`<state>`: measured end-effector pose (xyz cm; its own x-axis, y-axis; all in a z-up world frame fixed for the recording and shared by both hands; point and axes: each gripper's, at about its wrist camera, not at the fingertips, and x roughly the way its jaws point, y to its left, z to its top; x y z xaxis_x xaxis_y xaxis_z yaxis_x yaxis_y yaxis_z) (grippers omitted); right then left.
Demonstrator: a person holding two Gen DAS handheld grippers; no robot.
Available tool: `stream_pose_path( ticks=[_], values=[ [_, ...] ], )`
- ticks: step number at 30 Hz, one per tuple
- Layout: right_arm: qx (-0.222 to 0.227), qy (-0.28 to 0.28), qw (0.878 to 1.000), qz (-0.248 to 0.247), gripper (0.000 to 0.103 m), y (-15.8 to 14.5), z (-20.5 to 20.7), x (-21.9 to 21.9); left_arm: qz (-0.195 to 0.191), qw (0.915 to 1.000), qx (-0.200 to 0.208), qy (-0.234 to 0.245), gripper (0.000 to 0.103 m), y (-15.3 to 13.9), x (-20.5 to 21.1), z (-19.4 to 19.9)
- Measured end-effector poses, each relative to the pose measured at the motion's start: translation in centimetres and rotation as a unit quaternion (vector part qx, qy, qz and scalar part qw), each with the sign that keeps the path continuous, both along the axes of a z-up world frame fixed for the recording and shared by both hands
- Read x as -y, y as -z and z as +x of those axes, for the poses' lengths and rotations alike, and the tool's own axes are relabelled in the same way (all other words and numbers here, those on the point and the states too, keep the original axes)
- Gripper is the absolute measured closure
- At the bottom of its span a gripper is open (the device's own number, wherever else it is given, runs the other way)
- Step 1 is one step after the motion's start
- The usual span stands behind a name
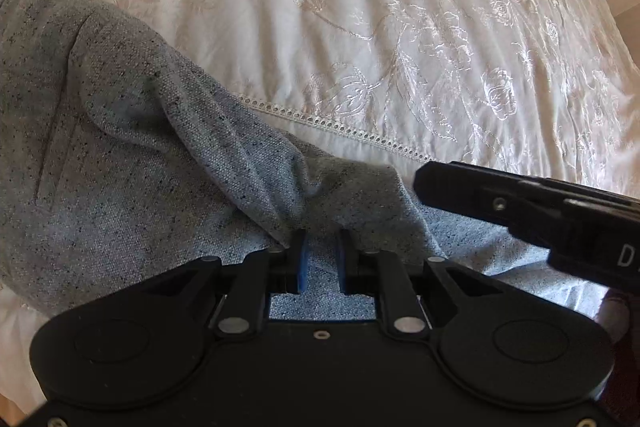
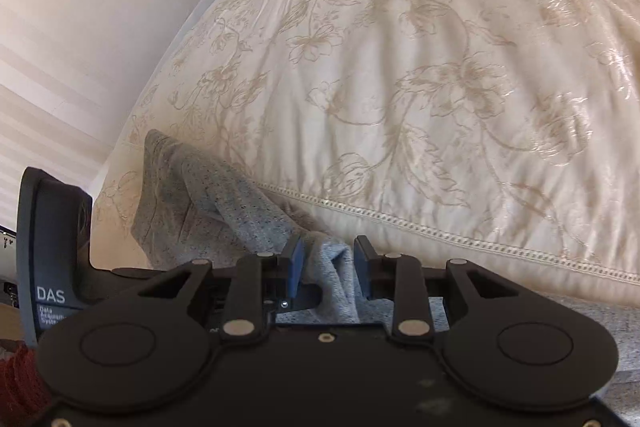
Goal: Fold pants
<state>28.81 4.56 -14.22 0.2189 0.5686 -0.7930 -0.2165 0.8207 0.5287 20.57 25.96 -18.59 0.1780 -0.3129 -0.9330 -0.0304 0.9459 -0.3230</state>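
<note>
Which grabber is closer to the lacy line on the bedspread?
Right. The right gripper sits just below the lace trim, gray pants between its fingers. The left gripper is farther back, over the pants.

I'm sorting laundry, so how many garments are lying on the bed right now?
1: the grey pants lie bunched along the near edge of the floral bedspread, under both grippers. More clothing could lie outside these two views.
</note>
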Motion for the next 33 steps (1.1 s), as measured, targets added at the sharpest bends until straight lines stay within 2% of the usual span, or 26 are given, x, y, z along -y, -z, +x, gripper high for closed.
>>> stream_pose_path(
  ticks=[5, 9, 13, 17, 19, 21, 25, 29, 30, 31, 33],
  values=[
    [-0.025, -0.012, 1.0, -0.009, 0.071, 1.3, 0.1, -2.1, -0.003, 0.9993, 0.013, 0.034, 0.081, -1.1, -0.5, -0.6],
    [-0.029, -0.002, 0.999, -0.014, 0.071, 1.8, 0.0, -2.7, 0.03, 0.9964, 0.037, 0.07, 0.081, -2.9, -1.9, -1.1],
    [-0.028, 0.01, 0.999, -0.022, 0.071, 1.9, 0.2, -3.1, 0.06, 0.995, 0.06, 0.053, 0.081, -4.1, -5.1, 0.1],
    [-0.024, 0.016, 0.999, -0.039, 0.071, 2.0, 0.3, -3.2, 0.092, 0.9943, 0.041, 0.036, 0.081, -2.9, -7.3, 1.9],
    [-0.024, 0.023, 0.998, -0.046, 0.071, 2.2, 0.6, -3.2, 0.101, 0.9936, 0.015, 0.049, 0.081, -1.4, -7.7, 2.4],
    [-0.029, 0.033, 0.998, -0.05, 0.071, 2.6, 1.1, -3.3, 0.103, 0.9926, 0.005, 0.064, 0.081, -0.3, -7.5, 2.2],
    [-0.041, 0.038, 0.997, -0.057, 0.071, 3.5, 1.8, -3.1, 0.11, 0.9902, 0.015, 0.084, 0.081, 0.3, -6.9, 1.6],
    [-0.06, 0.054, 0.996, -0.036, 0.071, 4.2, 2.2, -2.4, 0.098, 0.9923, 0.015, 0.074, 0.08, 0.3, -7.3, 1.4],
    [-0.061, 0.055, 0.996, -0.026, 0.079, 4.3, 2.2, -2.3, 0.09, 0.9935, 0.013, 0.068, 0.08, 0.4, -7.8, 1.1],
    [-0.055, 0.052, 0.997, -0.016, 0.098, 4.1, 2.1, -2.2, 0.083, 0.9947, 0.012, 0.06, 0.08, 0.4, -8.4, 1.0],
    [-0.017, 0.032, 0.999, -0.029, 0.1, 2.2, 1.9, -2.7, 0.069, 0.9964, 0.008, 0.048, 0.08, 0.3, -9.1, 0.9]
  ],
)
